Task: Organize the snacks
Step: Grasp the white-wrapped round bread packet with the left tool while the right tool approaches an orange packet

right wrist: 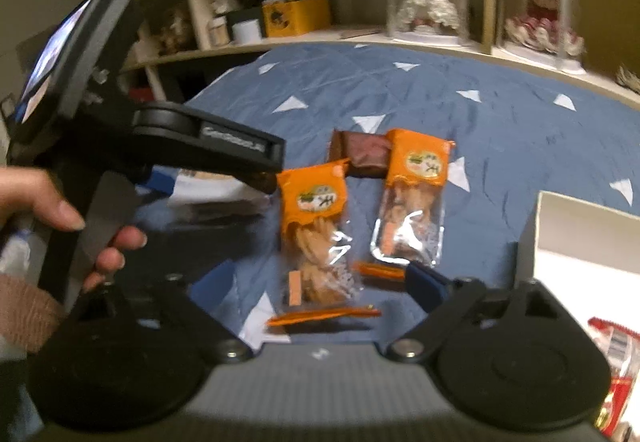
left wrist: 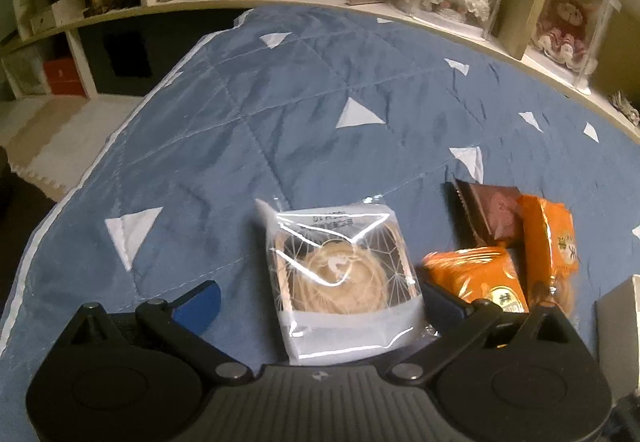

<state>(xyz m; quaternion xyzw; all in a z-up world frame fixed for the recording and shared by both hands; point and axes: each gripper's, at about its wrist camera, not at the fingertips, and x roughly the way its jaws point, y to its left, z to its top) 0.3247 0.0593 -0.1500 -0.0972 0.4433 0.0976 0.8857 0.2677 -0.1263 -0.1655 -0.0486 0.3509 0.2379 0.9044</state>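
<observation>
White open-top box point(right wrist: 580, 230) at right, red-and-white snack packets point(right wrist: 612, 374) inside. Left gripper point(left wrist: 320, 298) jaws spread around clear-wrapped round pastry point(left wrist: 336, 274); right gripper point(right wrist: 316, 286) jaws spread around orange-topped clear cracker packet point(right wrist: 316, 238).

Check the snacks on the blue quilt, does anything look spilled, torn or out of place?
Nothing looks spilled or torn. The two orange packets lie loose at different angles, overlapping a brown packet, not yet in the white box. The clear-wrapped pastry sits intact between the left gripper's open jaws.
</observation>
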